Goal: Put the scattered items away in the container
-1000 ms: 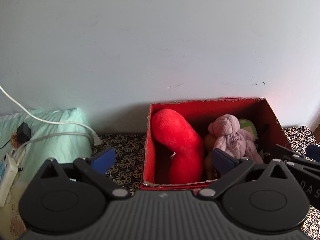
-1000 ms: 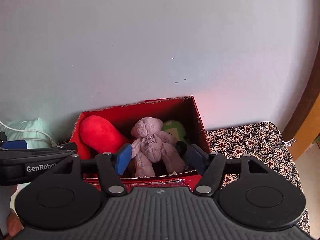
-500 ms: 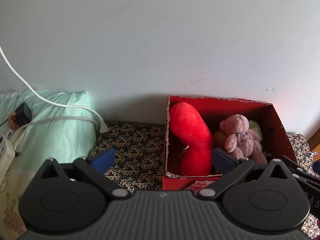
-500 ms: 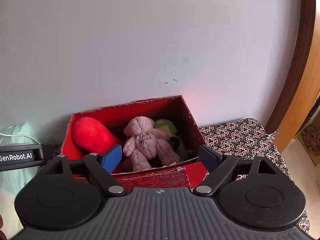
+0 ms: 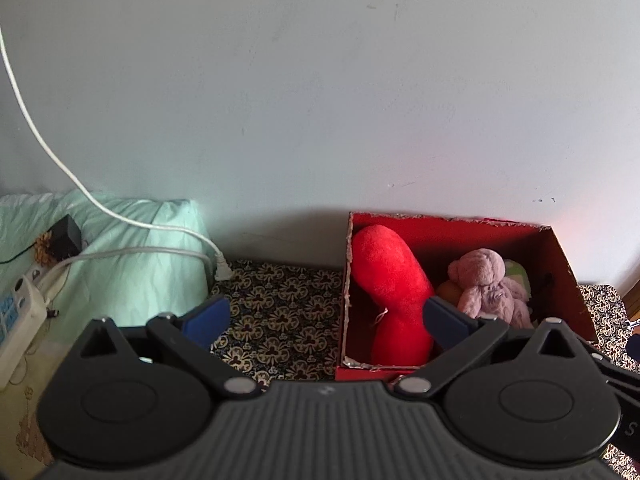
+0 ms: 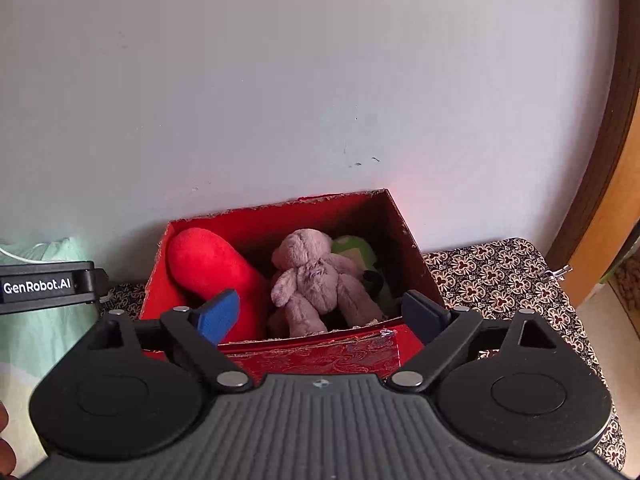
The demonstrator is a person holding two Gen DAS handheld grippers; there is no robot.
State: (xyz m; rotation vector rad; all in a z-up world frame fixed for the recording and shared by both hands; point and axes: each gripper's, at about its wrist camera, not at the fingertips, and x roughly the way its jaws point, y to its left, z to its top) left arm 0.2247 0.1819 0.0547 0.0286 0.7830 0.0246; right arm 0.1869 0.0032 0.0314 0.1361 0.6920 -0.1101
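Observation:
A red box (image 5: 564, 268) (image 6: 320, 350) stands against the wall on a patterned cloth. Inside lie a red plush (image 5: 392, 280) (image 6: 212, 268), a purple-grey teddy (image 5: 484, 280) (image 6: 312, 276), a green toy (image 6: 354, 248) behind it and something orange (image 5: 448, 291). My left gripper (image 5: 326, 318) is open and empty, in front of the box's left corner. My right gripper (image 6: 320, 314) is open and empty, held before the box's front wall. The left gripper's body (image 6: 48, 286) shows at the left of the right wrist view.
A mint-green pillow (image 5: 132, 264) lies left of the box, with white cables (image 5: 120, 216), a power strip (image 5: 16, 312) and a black adapter (image 5: 66, 236). The patterned cloth (image 5: 280, 312) (image 6: 500, 280) covers the surface. A wooden door frame (image 6: 612, 160) stands at right.
Both grippers have pulled back from the box and drifted apart. The right gripper's jaws opened wider. The left view swung left, showing more pillow and cloth.

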